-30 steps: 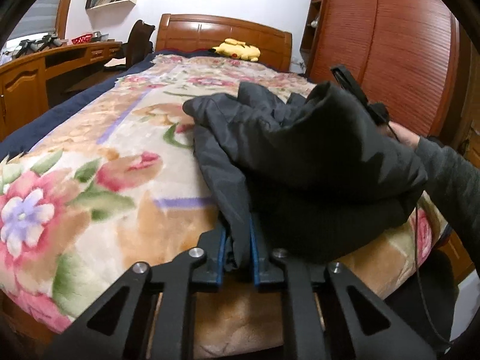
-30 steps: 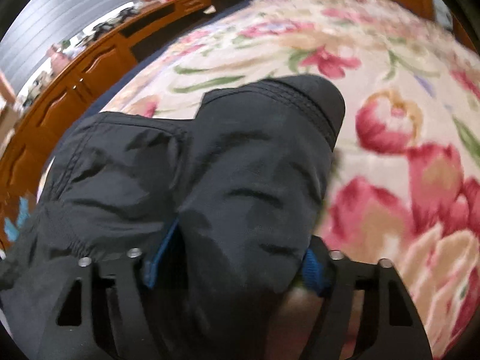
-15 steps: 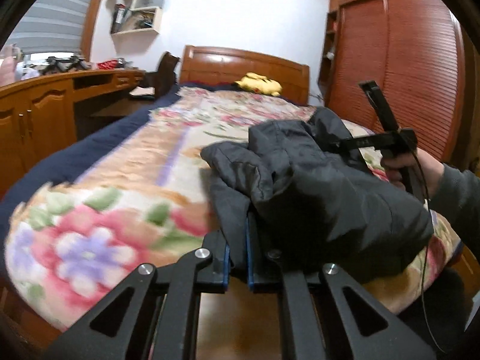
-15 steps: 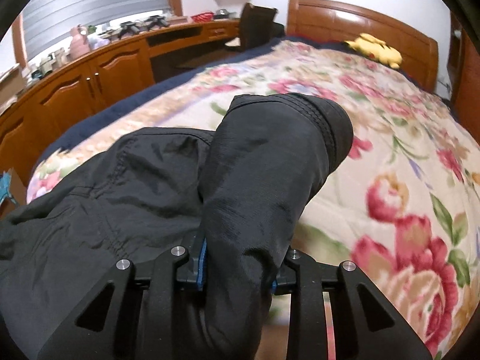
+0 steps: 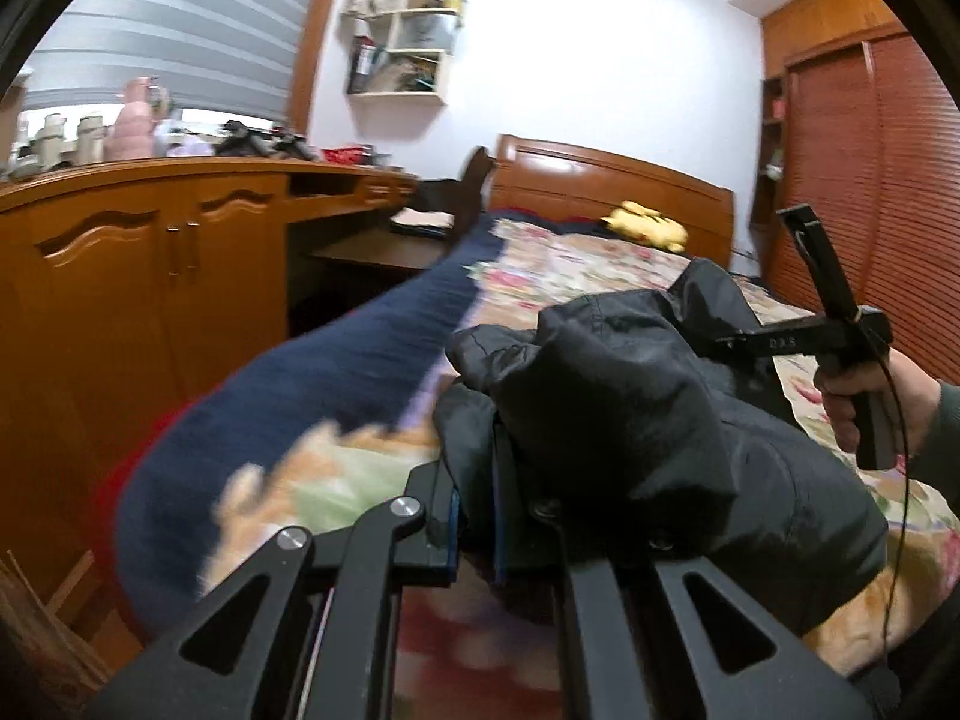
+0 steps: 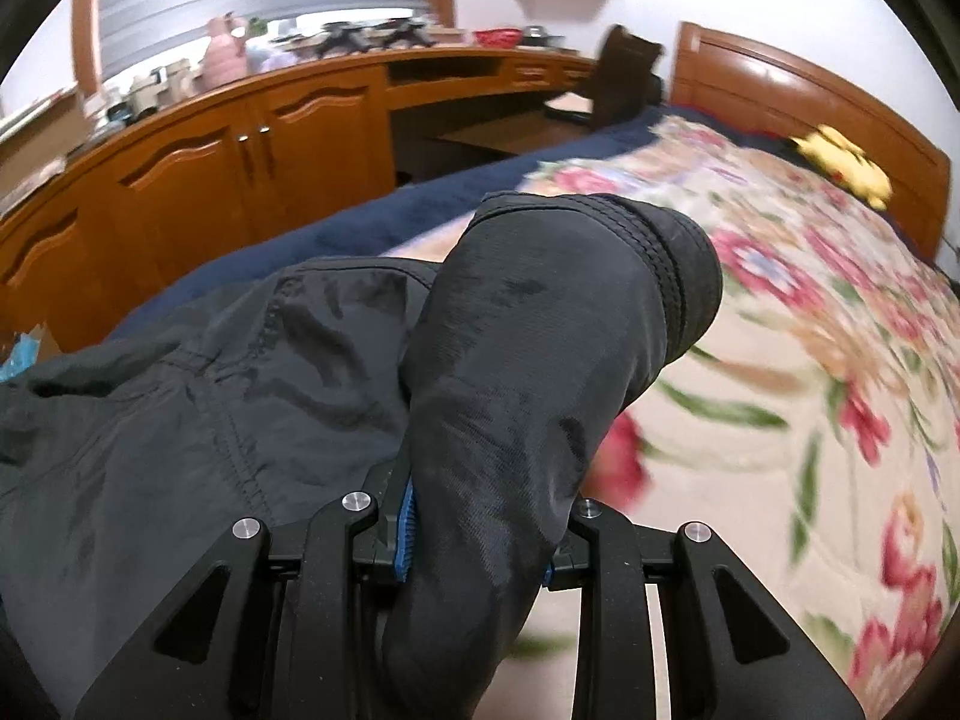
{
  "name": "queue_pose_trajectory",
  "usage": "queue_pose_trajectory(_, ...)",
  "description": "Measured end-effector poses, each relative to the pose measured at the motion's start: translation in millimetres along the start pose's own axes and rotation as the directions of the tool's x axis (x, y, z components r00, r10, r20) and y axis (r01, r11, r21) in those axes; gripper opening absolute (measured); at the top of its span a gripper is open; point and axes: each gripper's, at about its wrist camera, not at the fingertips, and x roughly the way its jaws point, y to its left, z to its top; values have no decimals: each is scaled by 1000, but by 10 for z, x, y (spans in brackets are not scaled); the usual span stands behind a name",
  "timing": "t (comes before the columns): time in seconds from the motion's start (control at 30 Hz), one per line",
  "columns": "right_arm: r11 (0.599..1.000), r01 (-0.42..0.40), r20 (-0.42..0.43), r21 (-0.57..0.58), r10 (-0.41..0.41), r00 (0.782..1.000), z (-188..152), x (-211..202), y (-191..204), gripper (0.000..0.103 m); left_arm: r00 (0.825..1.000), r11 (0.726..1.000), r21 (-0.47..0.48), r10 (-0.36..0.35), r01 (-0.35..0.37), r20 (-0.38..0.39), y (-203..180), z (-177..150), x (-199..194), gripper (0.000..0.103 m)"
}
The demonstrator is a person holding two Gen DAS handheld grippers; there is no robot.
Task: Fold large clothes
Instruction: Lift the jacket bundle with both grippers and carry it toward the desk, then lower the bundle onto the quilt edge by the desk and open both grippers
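Right wrist: gripper (image 6: 474, 531) clamping sleeve (image 6: 540, 360).

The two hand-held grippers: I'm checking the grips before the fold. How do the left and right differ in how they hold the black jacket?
The left hand-held gripper pinches a thin edge of the black jacket, jaws nearly together; the right hand-held gripper clamps a bulky sleeve, jaws farther apart. The sleeve's ribbed cuff sticks out past the right one; loose folds bunch over the left one. Both are shut on the same jacket above the floral blanket.
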Motion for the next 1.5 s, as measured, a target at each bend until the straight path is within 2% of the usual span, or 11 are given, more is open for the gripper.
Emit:
queue_pose_trajectory(0.27,995,-69,13,-68,70,997,518,527,658,28,992,991,-47,122,-122,11,693,51,-41,5)
queue_pose_trajectory(0.4,991,-106,24,-76,108,994,710,736,938,28,983,981,-71,179,-181,-29,1063,96,23,5)
queue_pose_trajectory(0.5,993,-76,7,-89,77,997,730,874,1098,30,986,982,-113,145,-153,-80,1255,77,54,6)
queue_pose_trajectory(0.6,992,-2,-38,-127,-2,999,694,990,1194,36,985,979,-140,136,-150,-107,1289,57,26,11)
queue_pose_trajectory(0.77,990,33,-64,-138,-43,997,575,925,1158,60,975,973,-87,209,-215,-78,1172,135,-255,13)
queue_pose_trajectory(0.87,992,35,-60,-125,-43,997,490,809,1100,63,964,963,-57,264,-265,-24,1008,269,-504,14)
queue_pose_trajectory(0.97,991,14,-23,-136,-18,1000,386,636,1095,64,970,969,-38,244,-243,20,763,426,-681,14)
queue_pose_trajectory(1.2,990,-33,12,-139,35,999,249,268,1085,65,985,984,59,170,-169,-9,255,558,-551,18)
queue_pose_trajectory(1.3,988,-52,26,-146,56,998,208,122,1077,65,989,988,83,138,-134,-51,58,537,-363,19)
queue_pose_trajectory(1.4,987,-61,38,-149,68,997,175,10,1062,65,983,984,122,147,-133,-109,-86,465,-143,19)
queue_pose_trajectory(1.5,986,-65,45,-154,73,996,132,-78,1044,65,966,971,156,207,-183,-156,-72,351,51,19)
